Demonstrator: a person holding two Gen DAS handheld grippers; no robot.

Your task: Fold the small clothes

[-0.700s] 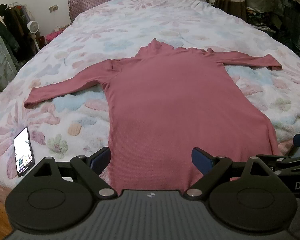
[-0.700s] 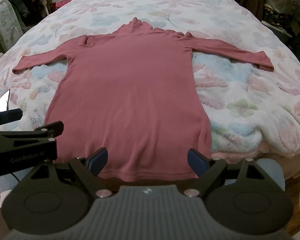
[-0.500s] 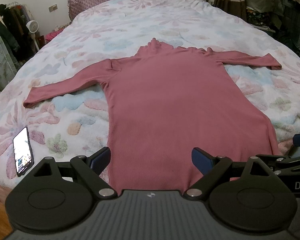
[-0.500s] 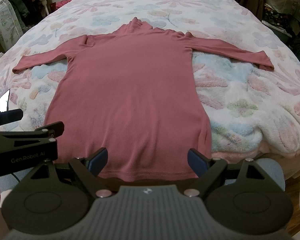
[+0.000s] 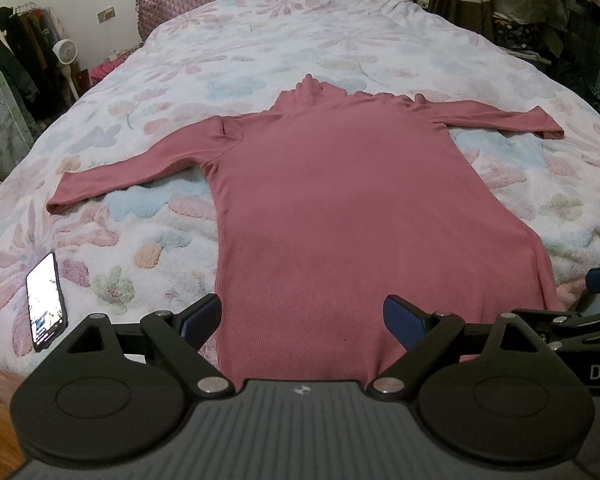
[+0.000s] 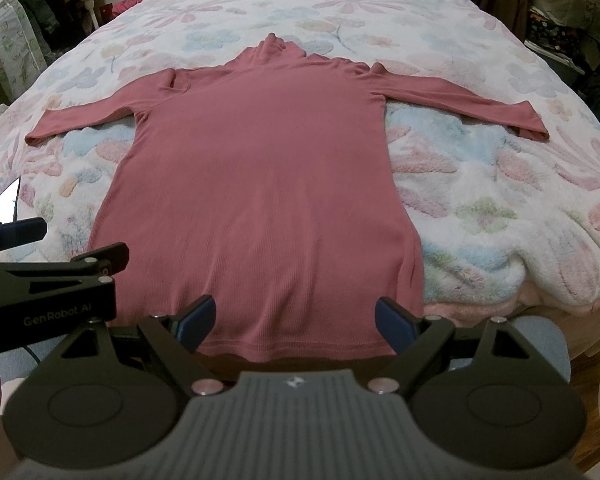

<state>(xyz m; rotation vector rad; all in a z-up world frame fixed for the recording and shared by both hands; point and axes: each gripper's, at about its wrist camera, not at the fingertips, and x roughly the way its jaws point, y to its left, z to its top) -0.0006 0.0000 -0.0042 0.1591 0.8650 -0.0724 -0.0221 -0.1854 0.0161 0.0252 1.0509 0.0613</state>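
Looking down at the pink turtleneck (image 5: 340,208) lying flat on the floral bedspread (image 5: 260,40) with both sleeves spread, we judge no fold made yet, our left gripper (image 5: 302,318) and right gripper (image 6: 294,320) spread wide, empty, above its hem.

"GenRobot.AI" on left gripper (image 6: 12,236) body; "DA" on right gripper (image 5: 596,280)

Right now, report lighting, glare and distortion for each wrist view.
Left wrist: dim, even indoor light; phone screen glows bright; fisheye bends the bed edges. Right wrist: same soft light, phone glares pale; pink top sharp, corners vignetted dark.
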